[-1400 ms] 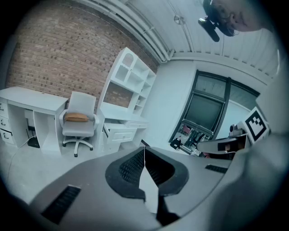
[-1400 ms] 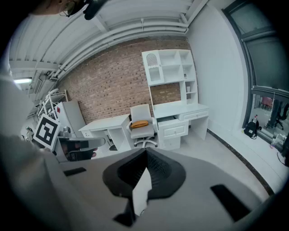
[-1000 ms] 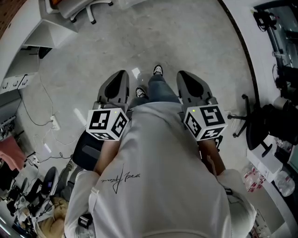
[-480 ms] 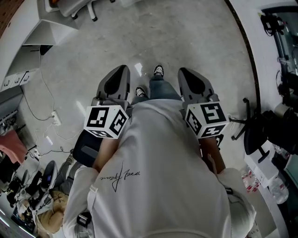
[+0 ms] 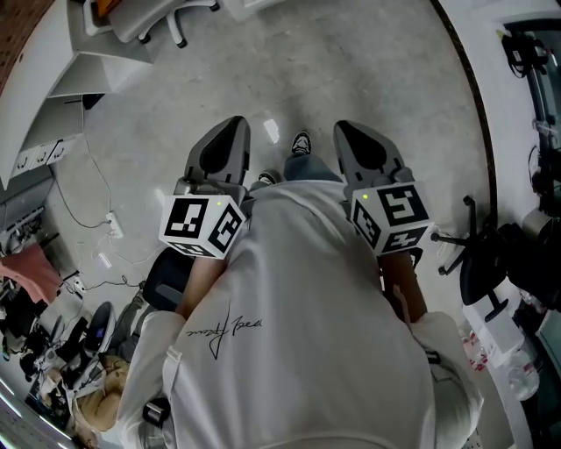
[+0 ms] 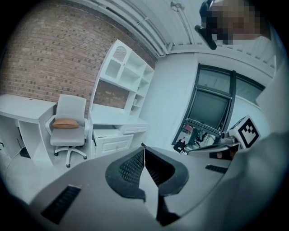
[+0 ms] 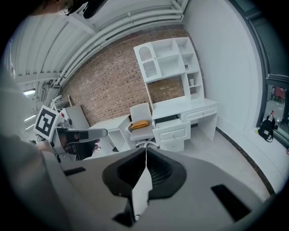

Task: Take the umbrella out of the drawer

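Head view: I look steeply down over a white shirt. The left gripper and right gripper are held side by side at waist height, pointing out over a bare grey floor. Two shoes show between them. Loose cables trail along the floor's left edge. A black chair stands at its right edge and a white chair base at its far left corner. The middle of the floor lies open.

Left gripper view: the jaws are pressed together with nothing between them. Beyond the tips, across open floor, a white desk stands against a brick wall. A drawer juts out beneath the desk's front edge. A white chair with an orange cushion stands just beside the drawer.

Right gripper view: these jaws are also closed tight and empty. The same desk and drawer stand well apart from me, with clear floor between. I cannot make out the umbrella in any view.
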The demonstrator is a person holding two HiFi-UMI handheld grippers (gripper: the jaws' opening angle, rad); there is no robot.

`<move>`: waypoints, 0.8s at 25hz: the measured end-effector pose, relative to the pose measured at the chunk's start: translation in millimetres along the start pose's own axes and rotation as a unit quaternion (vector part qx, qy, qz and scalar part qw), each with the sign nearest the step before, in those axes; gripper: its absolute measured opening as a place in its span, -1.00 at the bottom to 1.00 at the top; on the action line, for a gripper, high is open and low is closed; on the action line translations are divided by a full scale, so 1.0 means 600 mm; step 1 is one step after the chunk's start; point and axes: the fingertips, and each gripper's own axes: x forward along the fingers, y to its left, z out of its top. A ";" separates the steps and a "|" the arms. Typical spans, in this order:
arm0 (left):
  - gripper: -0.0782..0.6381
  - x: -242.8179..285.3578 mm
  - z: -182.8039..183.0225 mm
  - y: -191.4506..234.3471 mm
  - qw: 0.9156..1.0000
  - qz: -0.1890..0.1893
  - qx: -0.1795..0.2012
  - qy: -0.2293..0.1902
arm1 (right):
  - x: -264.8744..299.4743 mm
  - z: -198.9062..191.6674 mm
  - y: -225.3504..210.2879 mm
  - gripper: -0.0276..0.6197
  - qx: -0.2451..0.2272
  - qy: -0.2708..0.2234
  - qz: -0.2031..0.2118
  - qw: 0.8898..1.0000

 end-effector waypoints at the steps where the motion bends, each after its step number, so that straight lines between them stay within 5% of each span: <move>1: -0.73 0.011 0.004 -0.004 1.000 0.000 0.000 0.000 | 0.002 0.004 -0.009 -0.83 0.000 0.001 0.002 1.000; 20: -0.73 0.120 0.050 -0.037 1.000 -0.011 0.018 0.001 | 0.001 0.024 -0.117 -0.83 0.006 0.005 -0.012 1.000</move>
